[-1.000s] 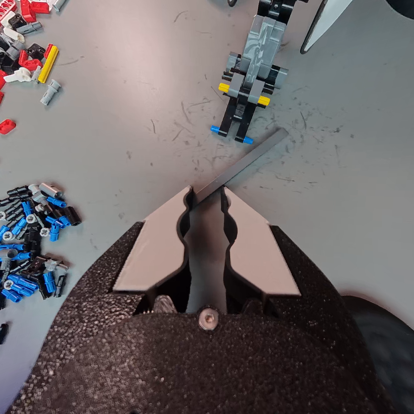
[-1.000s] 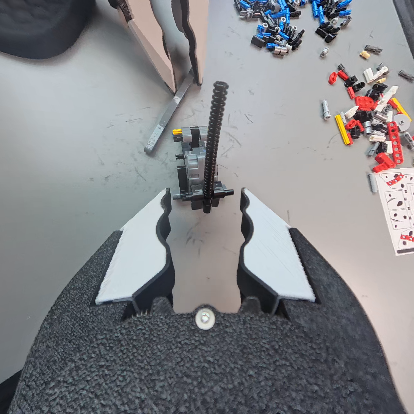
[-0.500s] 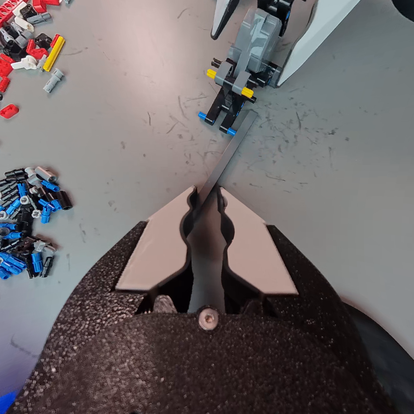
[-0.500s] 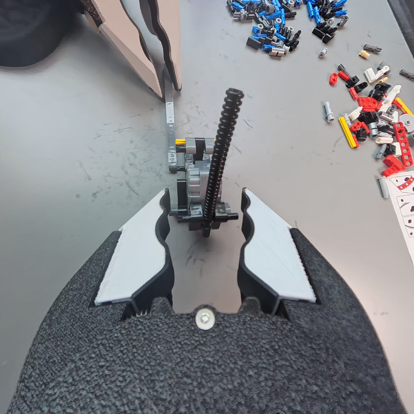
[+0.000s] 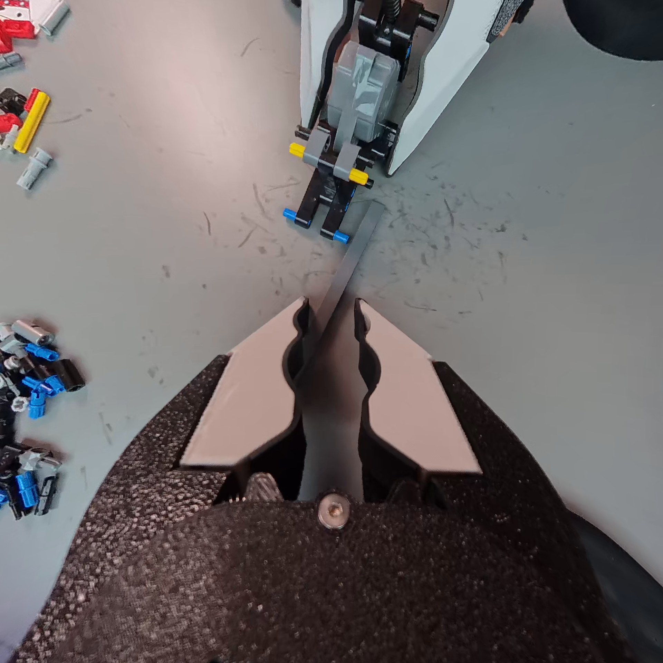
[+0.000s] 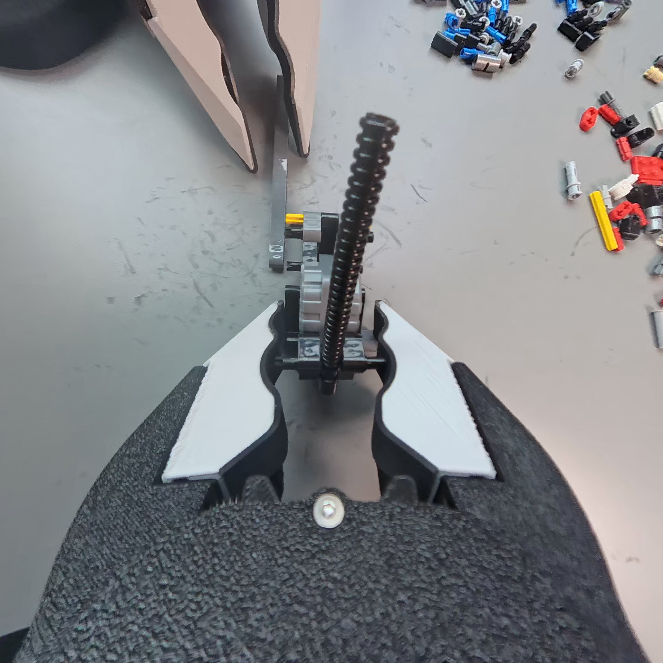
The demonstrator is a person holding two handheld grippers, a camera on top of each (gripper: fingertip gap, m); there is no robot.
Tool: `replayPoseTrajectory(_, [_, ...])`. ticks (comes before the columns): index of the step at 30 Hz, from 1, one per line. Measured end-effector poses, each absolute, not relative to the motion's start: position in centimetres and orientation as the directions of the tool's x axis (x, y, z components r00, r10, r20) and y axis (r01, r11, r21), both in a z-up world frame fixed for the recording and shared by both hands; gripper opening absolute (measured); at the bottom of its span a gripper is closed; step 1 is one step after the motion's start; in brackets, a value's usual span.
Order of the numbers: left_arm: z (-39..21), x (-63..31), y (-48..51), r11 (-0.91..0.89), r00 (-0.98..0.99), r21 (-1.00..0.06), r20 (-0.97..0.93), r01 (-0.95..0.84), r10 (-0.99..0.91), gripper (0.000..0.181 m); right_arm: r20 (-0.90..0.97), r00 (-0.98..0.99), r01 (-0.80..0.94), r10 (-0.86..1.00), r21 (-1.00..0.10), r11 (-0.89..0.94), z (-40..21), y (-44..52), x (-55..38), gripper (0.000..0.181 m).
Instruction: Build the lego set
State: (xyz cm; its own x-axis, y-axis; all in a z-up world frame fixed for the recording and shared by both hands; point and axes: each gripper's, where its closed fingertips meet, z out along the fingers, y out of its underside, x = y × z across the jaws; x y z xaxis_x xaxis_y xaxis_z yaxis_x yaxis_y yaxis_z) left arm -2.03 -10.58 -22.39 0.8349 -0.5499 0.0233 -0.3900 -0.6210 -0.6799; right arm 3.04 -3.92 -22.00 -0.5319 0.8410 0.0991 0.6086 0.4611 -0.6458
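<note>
A part-built grey and black assembly [image 5: 362, 93] with yellow and blue pins stands on the grey table [image 5: 538, 323]. A black ribbed hose [image 6: 358, 229] rises from its near end in the right wrist view. My right gripper [image 6: 327, 305] is open, with its white fingers on either side of the assembly [image 6: 312, 294]. It also shows in the left wrist view [image 5: 348, 149]. My left gripper [image 5: 330, 303] is shut on the near end of a long dark grey beam [image 5: 353, 251]. The beam's [image 6: 279, 215] far end lies against the assembly's side. The left gripper [image 6: 278, 161] faces the right one.
A pile of blue, black and grey pins [image 5: 32, 394] lies to my left; it also shows in the right wrist view [image 6: 480, 39]. Red, white and black parts with a yellow axle [image 6: 604, 224] lie at the right. A grey pin [image 5: 36, 168] lies alone. My hands' fingertips stand some 9 cm from each other. Both grippers' tips are roughly 15 cm from the grey pin [image 5: 36, 168]. Seen from the right wrist view [image 6: 569, 177] as well.
My right gripper moved forward until the assembly sits between its fingers, which narrowed a little. My left gripper swung the beam and brought its far end alongside the assembly.
</note>
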Motion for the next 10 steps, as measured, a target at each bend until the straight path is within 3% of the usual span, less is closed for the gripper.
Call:
replayPoseTrajectory(4, [-22.4, -2.5, -10.5, -0.642, 0.859, -0.679, 0.031, -0.357, -0.511, 0.011, 0.075, -0.575, 0.599, 0.815, -0.639, 0.482, -22.1, -4.0, 2.8, 0.047])
replayPoseTrajectory(10, [-22.4, -2.6, -11.6, -0.656, 0.858, -0.679, 0.077, -0.328, -0.508, 0.01, 0.054, -0.578, 0.592, 0.814, -0.659, 0.464, -22.0, -3.9, 3.3, 0.046])
